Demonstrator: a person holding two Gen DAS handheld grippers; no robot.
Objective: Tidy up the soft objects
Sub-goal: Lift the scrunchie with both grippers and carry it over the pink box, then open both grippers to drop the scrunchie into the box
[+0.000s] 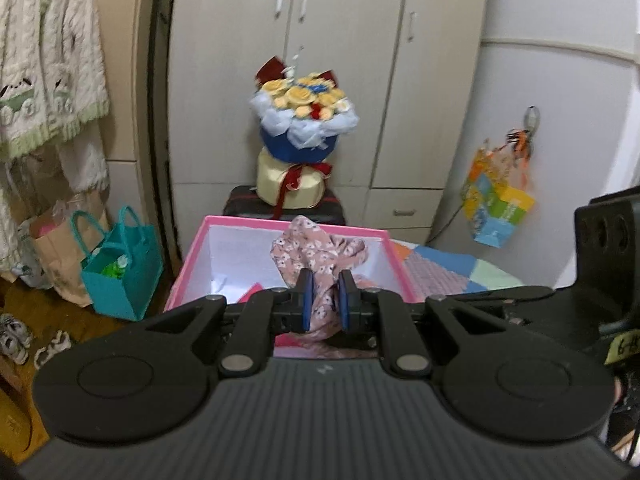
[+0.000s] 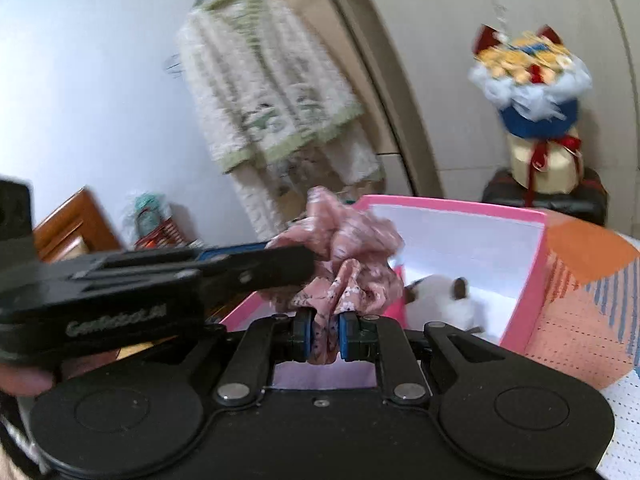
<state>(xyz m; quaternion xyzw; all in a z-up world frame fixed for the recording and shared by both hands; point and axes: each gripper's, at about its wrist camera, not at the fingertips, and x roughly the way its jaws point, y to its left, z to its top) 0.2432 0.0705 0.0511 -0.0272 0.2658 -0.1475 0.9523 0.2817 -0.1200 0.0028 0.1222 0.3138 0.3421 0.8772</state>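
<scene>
A pink floral cloth [image 1: 316,264] is bunched between both grippers above the pink box [image 1: 224,224]. My left gripper [image 1: 325,300] is shut on the cloth over the box's near edge. My right gripper [image 2: 325,332] is shut on the same cloth [image 2: 352,240] at the box's [image 2: 532,276] near left corner. In the right wrist view the left gripper [image 2: 296,256] reaches in from the left and clamps the cloth's upper part. A white plush toy [image 2: 440,300] with dark ears lies inside the box.
A patchwork quilt [image 1: 452,268] lies under the box. Behind the box a flower bouquet [image 1: 300,120] stands on a dark case, before a white wardrobe [image 1: 340,60]. A teal bag [image 1: 120,272] and shoes [image 1: 16,336] are on the floor at left. A knitted garment [image 2: 260,88] hangs at left.
</scene>
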